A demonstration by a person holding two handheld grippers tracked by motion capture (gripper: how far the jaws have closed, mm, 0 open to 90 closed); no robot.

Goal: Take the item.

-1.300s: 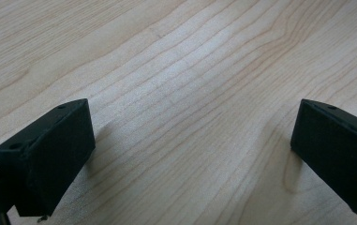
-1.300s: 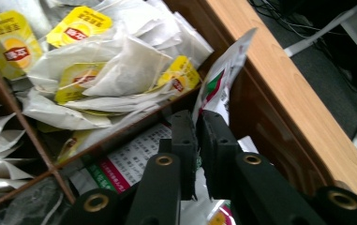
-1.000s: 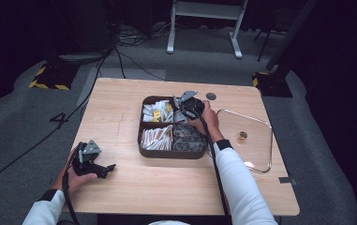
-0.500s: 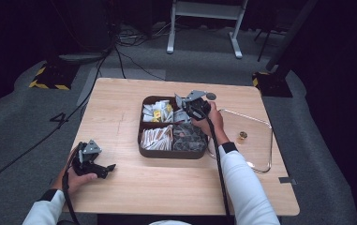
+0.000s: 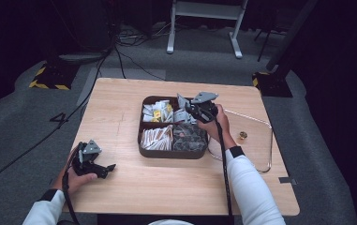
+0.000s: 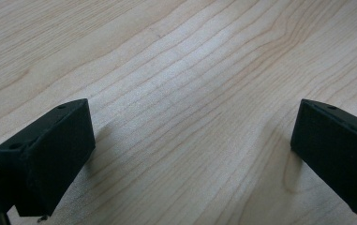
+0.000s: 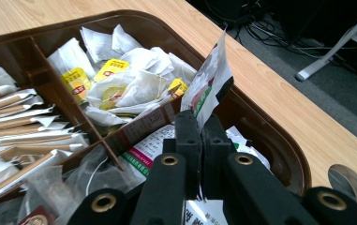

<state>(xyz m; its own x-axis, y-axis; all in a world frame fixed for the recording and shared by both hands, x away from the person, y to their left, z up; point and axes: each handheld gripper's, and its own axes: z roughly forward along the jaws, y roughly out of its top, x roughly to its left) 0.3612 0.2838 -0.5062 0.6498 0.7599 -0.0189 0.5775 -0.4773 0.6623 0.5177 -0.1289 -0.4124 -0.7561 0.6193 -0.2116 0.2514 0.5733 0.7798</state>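
Since the earlier frame, the right gripper (image 5: 191, 107) had shifted a little rightward and lifted above the back of the brown divided tray (image 5: 171, 154), carrying a white sachet (image 5: 181, 101) clear of the compartments; the left gripper (image 5: 102, 168) had kept its place.

High view: the right gripper was held over the tray's far right compartment, the sachet standing up from its jaws. The left gripper rested on the wooden table (image 5: 167, 187) near the front left edge, well apart from the tray. A clear lid (image 5: 260, 140) lay just right of the tray.

Left gripper view: the left gripper (image 6: 190, 159) had its jaws spread wide, with bare table wood between them and nothing held.

Right gripper view: the right gripper (image 7: 199, 126) had its jaws pressed together on the lower edge of the sachet (image 7: 211, 77), which rose tilted above the tray (image 7: 270, 136). Tea bags (image 7: 134, 89) with yellow tags filled the compartment beyond, and paper stick packets (image 7: 21, 136) lay in the compartment at the left.
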